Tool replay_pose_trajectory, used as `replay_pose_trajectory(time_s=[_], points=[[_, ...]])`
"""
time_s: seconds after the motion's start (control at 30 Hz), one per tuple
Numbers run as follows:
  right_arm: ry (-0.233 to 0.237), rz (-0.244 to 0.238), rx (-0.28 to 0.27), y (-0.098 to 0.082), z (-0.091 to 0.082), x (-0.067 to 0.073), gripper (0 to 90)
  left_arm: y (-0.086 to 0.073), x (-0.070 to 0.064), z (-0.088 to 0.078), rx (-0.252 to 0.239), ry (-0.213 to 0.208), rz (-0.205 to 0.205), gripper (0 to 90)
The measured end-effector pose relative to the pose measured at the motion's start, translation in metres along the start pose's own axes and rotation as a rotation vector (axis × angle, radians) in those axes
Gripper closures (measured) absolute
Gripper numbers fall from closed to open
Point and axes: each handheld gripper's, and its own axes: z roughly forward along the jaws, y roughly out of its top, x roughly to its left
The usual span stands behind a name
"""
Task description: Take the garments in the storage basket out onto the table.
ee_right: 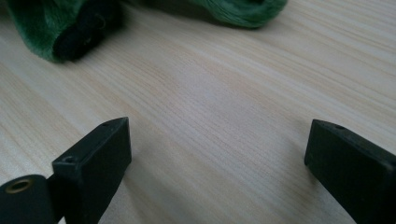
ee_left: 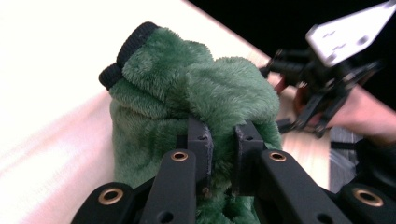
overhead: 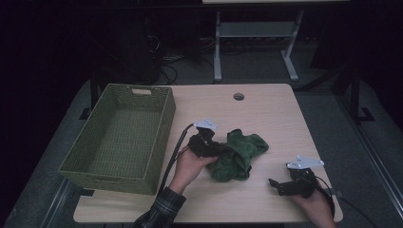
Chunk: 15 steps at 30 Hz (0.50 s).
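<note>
Both tools are black, each topped by a pale grey three-cornered plate. The left tool (ee_left: 223,140) has blocky matt jaws on linked arms with brass-ringed pivot holes and small screw holes. The right tool (ee_right: 219,158) has square-ended black jaws, one with a brass ring. A thick black cable trails from each. The left sleeve (overhead: 164,205) looks plaid, though dimly lit.

High view dim, dark surround. Left gripper view: counter (ee_left: 56,93) blown out at 9 o'clock, background soft. Right gripper view evenly lit, near jaws blurred.
</note>
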Motion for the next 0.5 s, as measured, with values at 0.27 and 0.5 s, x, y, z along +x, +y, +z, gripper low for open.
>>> replay_pose_trajectory(time_s=[0.27,0.5], points=[[0.000,0.000,0.000,0.000,0.000,0.000,6.8,-0.010,0.012,0.025,0.049,0.027,-0.006,80.3],[0.000,0.000,0.000,0.000,0.000,0.000,6.8,-0.018,0.022,0.042,0.103,0.046,0.005,79.5]])
